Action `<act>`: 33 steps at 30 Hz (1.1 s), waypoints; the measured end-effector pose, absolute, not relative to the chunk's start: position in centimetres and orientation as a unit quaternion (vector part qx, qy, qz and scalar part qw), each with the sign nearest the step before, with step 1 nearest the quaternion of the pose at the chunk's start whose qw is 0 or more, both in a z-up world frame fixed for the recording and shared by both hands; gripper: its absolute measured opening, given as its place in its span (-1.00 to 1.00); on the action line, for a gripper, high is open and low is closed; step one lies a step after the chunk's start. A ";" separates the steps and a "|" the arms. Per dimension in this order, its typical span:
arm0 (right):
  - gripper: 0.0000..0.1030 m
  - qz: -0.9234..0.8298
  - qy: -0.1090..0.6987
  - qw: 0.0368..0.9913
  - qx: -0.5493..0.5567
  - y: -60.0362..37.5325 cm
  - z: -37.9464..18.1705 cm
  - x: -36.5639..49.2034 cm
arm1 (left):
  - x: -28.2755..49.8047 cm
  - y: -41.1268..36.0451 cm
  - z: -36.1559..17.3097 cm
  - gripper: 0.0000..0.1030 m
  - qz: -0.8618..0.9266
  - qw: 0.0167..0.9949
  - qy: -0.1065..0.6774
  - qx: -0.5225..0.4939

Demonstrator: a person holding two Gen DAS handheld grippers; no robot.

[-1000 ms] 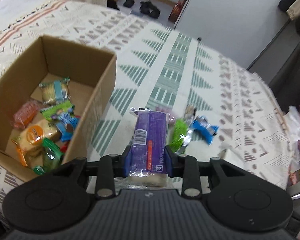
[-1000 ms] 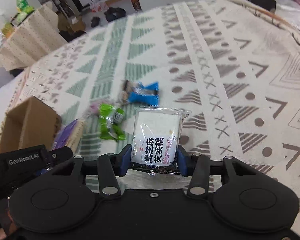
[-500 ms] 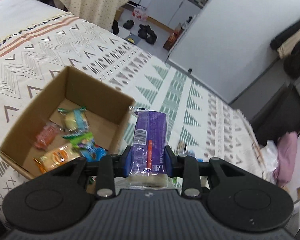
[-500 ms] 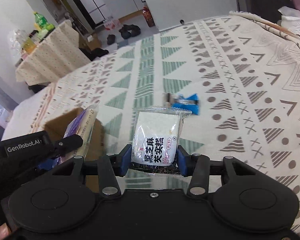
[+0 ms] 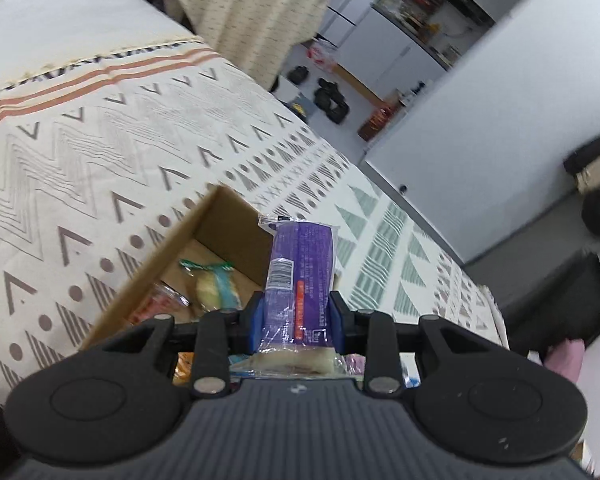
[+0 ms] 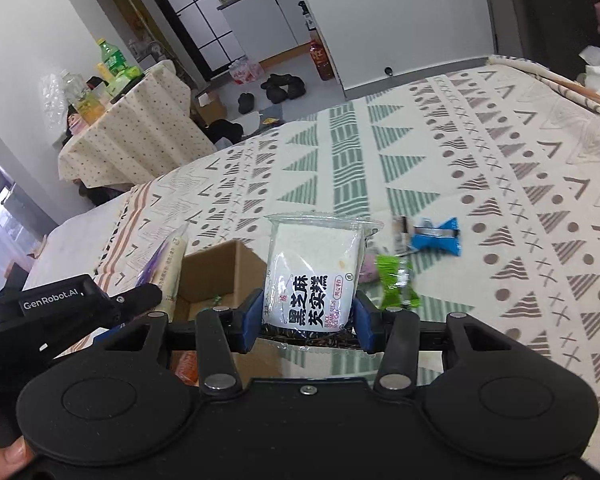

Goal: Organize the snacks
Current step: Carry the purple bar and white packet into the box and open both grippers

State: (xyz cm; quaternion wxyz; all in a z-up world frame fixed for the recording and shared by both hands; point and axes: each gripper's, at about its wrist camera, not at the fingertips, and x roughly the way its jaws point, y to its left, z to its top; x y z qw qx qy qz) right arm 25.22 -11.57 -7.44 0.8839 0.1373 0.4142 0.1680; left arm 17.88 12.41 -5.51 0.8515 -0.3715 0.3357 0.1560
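Observation:
My left gripper (image 5: 296, 322) is shut on a long purple snack pack (image 5: 300, 276), held upright over the near part of an open cardboard box (image 5: 168, 248) that holds several wrapped snacks (image 5: 212, 286). My right gripper (image 6: 306, 322) is shut on a white black-sesame rice cake pack (image 6: 314, 276), just right of the box (image 6: 220, 276). The left gripper (image 6: 84, 308) and its purple pack (image 6: 166, 264) show at the left of the right wrist view. A blue snack (image 6: 436, 236) and a green snack (image 6: 396, 284) lie on the patterned bedspread (image 6: 500, 184).
The box sits on a wide bed. Beyond the bed's far edge are a cloth-covered table with bottles (image 6: 128, 120), shoes on the floor (image 6: 282, 88) and a white wall panel (image 5: 480, 140). A dark chair (image 5: 568, 312) stands at the right.
Both grippers have risen and tilted up while keeping their packs. The left gripper moved over the box; the right gripper came closer to the box's right side.

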 end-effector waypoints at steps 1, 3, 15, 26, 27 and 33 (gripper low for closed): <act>-0.12 0.172 0.413 0.884 0.135 -11.0 -7.4 25.3 | 17.8 12.9 -5.6 -0.38 0.156 0.849 0.336 -0.377; -0.12 0.179 0.413 0.884 0.130 -9.9 -7.4 25.5 | 17.8 13.7 -5.8 -0.38 0.157 0.845 0.336 -0.386; -0.11 0.216 0.436 0.866 0.111 -3.5 -8.3 27.2 | 18.9 16.7 -8.4 -0.32 0.189 0.813 0.357 -0.419; 0.12 0.227 0.430 0.865 0.119 -2.0 -8.5 28.4 | 18.8 17.2 -8.9 0.18 0.221 0.810 0.365 -0.402; 0.17 0.223 0.429 0.867 0.120 -2.2 -8.4 28.3 | 18.7 17.1 -8.8 0.25 0.222 0.812 0.363 -0.399; 0.35 0.188 0.426 0.876 0.123 -5.8 -8.7 27.4 | 19.0 15.4 -8.1 0.66 0.208 0.822 0.363 -0.386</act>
